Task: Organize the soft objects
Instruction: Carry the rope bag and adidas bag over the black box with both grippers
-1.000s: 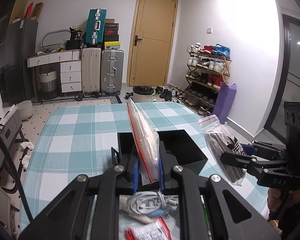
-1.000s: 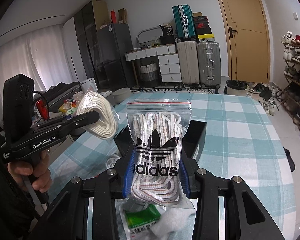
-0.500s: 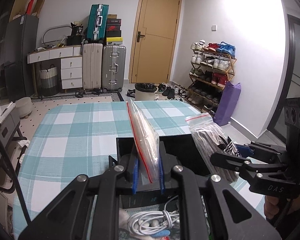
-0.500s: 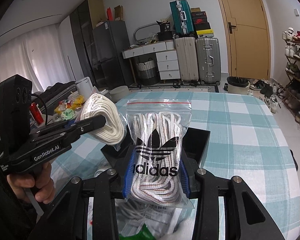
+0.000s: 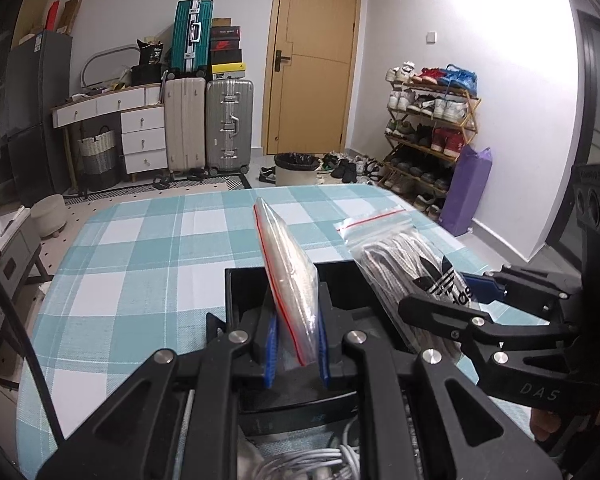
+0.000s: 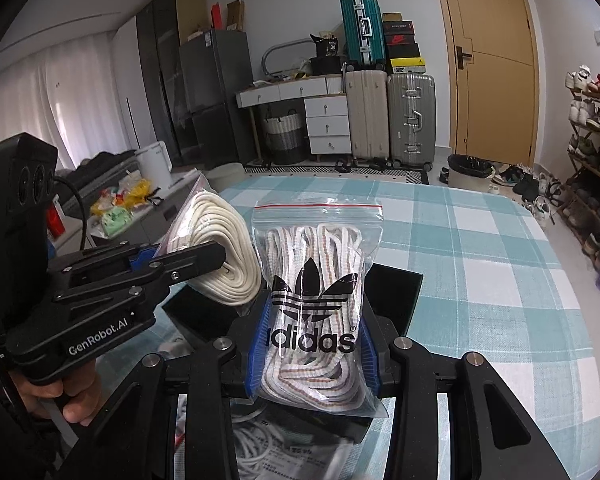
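Observation:
My left gripper (image 5: 296, 344) is shut on a clear zip bag (image 5: 290, 276) seen edge-on; the right wrist view shows it holds a coil of white rope (image 6: 228, 248). My right gripper (image 6: 312, 354) is shut on a zip bag of white shoelaces (image 6: 312, 280) with a black Adidas logo. Both bags hang upright over an open black box (image 5: 244, 280) on the checked table. In the left wrist view the right gripper (image 5: 436, 292) and its lace bag (image 5: 400, 256) are just right of mine. The left gripper (image 6: 204, 254) shows at left in the right wrist view.
The table wears a teal and white checked cloth (image 5: 140, 264). White cables (image 5: 312, 460) and printed packets (image 6: 284, 452) lie near the box's front edge, under the grippers. A hand (image 6: 76, 400) holds the left gripper's handle. Suitcases, drawers and a shoe rack stand beyond the table.
Both grippers have moved forward and slightly down with their bags, so the black box now lies under them. The two bags have come closer together.

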Available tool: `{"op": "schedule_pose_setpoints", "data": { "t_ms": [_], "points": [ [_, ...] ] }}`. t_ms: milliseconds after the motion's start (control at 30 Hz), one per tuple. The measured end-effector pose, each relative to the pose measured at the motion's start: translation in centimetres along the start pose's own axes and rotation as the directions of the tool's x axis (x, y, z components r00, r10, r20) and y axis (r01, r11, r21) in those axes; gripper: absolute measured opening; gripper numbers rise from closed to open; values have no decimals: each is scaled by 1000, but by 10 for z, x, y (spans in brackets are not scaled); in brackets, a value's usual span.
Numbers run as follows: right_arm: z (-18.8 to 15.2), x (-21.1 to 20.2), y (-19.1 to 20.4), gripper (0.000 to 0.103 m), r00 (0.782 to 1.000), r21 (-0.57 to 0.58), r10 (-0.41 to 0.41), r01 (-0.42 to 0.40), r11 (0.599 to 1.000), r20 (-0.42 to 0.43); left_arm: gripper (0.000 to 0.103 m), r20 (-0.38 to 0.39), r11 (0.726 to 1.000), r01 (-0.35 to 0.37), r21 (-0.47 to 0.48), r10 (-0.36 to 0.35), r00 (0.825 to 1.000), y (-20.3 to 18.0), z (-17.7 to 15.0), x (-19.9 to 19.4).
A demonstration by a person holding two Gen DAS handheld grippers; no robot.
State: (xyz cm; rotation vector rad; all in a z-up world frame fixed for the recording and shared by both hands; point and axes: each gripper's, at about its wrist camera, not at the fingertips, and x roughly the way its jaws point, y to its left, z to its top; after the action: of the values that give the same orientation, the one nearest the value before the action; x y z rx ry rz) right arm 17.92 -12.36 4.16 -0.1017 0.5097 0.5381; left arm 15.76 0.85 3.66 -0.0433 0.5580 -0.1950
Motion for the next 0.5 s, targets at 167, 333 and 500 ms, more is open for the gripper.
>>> {"op": "schedule_pose_setpoints", "data": {
  "t_ms": [167, 333, 500],
  "points": [
    [1, 12, -2, 39, 1000, -17, -11, 10, 1000, -18, 13, -46, 999, -4, 33, 5, 999, -6, -8, 7],
    [1, 19, -3, 39, 1000, -37, -19, 18, 999, -21, 13, -101, 999, 3, 53, 2, 995, -10, -15, 14],
    [3, 22, -2, 39, 1000, -52, -25, 24, 998, -16, 13, -140, 999, 10, 53, -2, 990, -11, -19, 17]
  ]
}}
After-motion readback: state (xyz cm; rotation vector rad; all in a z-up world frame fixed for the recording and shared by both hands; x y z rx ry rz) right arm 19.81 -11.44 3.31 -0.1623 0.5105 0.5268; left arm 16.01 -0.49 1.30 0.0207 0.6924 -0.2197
